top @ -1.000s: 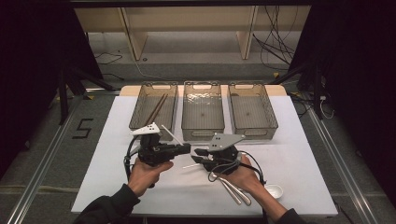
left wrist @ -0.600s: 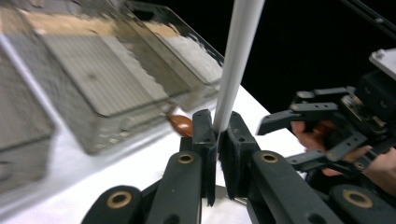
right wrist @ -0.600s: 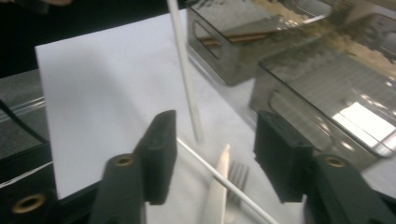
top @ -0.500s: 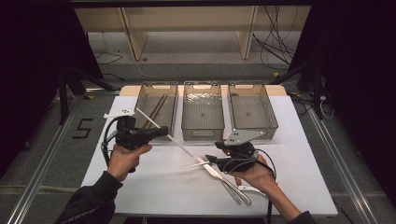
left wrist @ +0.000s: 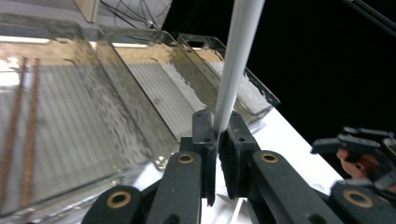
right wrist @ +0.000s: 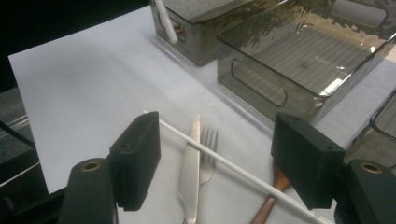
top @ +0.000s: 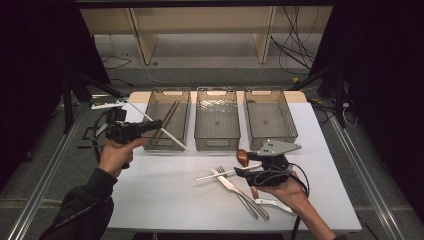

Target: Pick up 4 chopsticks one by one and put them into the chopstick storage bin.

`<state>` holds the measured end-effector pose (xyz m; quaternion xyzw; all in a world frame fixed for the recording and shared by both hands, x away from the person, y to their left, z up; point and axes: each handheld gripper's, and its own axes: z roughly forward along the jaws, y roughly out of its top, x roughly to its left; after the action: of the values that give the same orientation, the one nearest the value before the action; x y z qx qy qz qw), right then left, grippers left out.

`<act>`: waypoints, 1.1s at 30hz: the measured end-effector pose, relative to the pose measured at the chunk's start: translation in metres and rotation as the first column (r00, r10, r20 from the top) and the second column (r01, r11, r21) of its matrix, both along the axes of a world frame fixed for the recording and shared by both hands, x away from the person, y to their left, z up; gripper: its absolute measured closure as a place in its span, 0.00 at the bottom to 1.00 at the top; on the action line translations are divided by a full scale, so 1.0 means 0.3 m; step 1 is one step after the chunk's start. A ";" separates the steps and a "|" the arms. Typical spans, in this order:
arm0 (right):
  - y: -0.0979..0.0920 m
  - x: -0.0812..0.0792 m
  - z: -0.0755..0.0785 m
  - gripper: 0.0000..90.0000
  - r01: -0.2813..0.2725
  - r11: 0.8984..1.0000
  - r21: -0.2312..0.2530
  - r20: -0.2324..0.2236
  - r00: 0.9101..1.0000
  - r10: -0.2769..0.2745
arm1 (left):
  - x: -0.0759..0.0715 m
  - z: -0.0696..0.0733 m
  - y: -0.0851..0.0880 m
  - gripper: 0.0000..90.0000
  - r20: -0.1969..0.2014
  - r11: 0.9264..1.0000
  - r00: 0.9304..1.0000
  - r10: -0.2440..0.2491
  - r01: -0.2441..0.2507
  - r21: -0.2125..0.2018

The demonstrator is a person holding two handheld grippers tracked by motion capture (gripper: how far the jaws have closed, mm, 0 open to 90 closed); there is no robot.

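My left gripper [left wrist: 217, 140] is clamped on 1 white plastic chopstick [left wrist: 233, 70] over the leftmost of 3 clear bins [top: 167, 120], w/ 2 brown chopsticks [top: 165, 120] inside. My right gripper [right wrist: 217, 163], jaws just opened wide, hovers over a 2nd white chopstick [right wrist: 233, 170], 1 steel knife [right wrist: 189, 175], 1 fork [right wrist: 208, 154].

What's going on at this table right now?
A person is sorting cutlery into three clear bins. The left gripper is shut on a white chopstick, carried over the left bin, which already holds two brown chopsticks. The right gripper's fingers have just been opening around a second white chopstick, lying across a knife and fork.
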<state>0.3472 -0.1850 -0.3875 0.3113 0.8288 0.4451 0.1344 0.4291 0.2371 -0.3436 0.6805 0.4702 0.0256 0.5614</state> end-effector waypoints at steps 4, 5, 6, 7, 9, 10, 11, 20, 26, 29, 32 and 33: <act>-0.009 -0.007 -0.001 0.36 0.000 1.000 0.009 -0.007 1.000 0.000 | 0.035 0.023 0.021 0.94 -0.004 1.000 1.000 0.021 -0.021 0.005; -0.010 -0.009 -0.002 0.36 -0.003 1.000 0.008 -0.007 1.000 0.003 | 0.044 0.030 0.025 0.94 -0.006 1.000 1.000 0.024 -0.024 0.008; -0.010 -0.010 -0.002 0.36 -0.004 1.000 0.005 -0.003 1.000 0.004 | 0.052 0.038 0.029 0.94 -0.006 1.000 1.000 0.027 -0.027 0.010; -0.010 -0.012 -0.002 0.36 -0.002 1.000 0.006 -0.006 1.000 0.002 | 0.061 0.047 0.033 0.94 -0.005 0.999 1.000 0.030 -0.030 0.016; -0.012 -0.015 -0.001 0.36 -0.004 1.000 0.008 -0.006 1.000 0.004 | 0.078 0.063 0.040 0.93 -0.007 0.999 0.999 0.035 -0.035 0.027; -0.012 -0.015 -0.001 0.36 -0.004 1.000 0.009 -0.007 1.000 0.004 | 0.088 0.069 0.045 0.93 -0.009 0.999 0.999 0.040 -0.039 0.033; -0.012 -0.016 -0.001 0.35 -0.005 1.000 0.009 -0.008 1.000 0.005 | 0.098 0.073 0.049 0.93 -0.013 0.998 0.999 0.044 -0.044 0.039; -0.010 -0.022 -0.001 0.34 -0.013 1.000 0.011 0.001 1.000 0.013 | 0.178 0.057 0.050 0.93 -0.046 0.991 0.995 0.085 -0.080 0.104; -0.015 -0.027 0.001 0.34 -0.012 1.000 0.015 0.004 1.000 0.012 | 0.229 0.046 0.023 0.93 -0.072 0.986 0.994 0.086 -0.075 0.150; -0.017 -0.027 0.001 0.34 -0.013 1.000 0.017 0.004 1.000 0.013 | 0.255 0.043 0.015 0.93 -0.092 0.984 0.992 0.090 -0.073 0.165; -0.015 -0.028 0.001 0.34 -0.015 1.000 0.016 0.005 1.000 0.015 | 0.276 0.031 0.009 0.93 -0.106 0.981 0.990 0.094 -0.073 0.182; -0.015 -0.028 0.001 0.34 -0.018 1.000 0.015 0.005 1.000 0.018 | 0.280 0.025 0.006 0.93 -0.111 0.981 0.989 0.098 -0.078 0.178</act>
<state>0.3387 -0.1894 -0.3873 0.3039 0.8278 0.4533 0.1302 0.5130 0.2388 -0.3362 0.7056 0.5287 0.0504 0.4691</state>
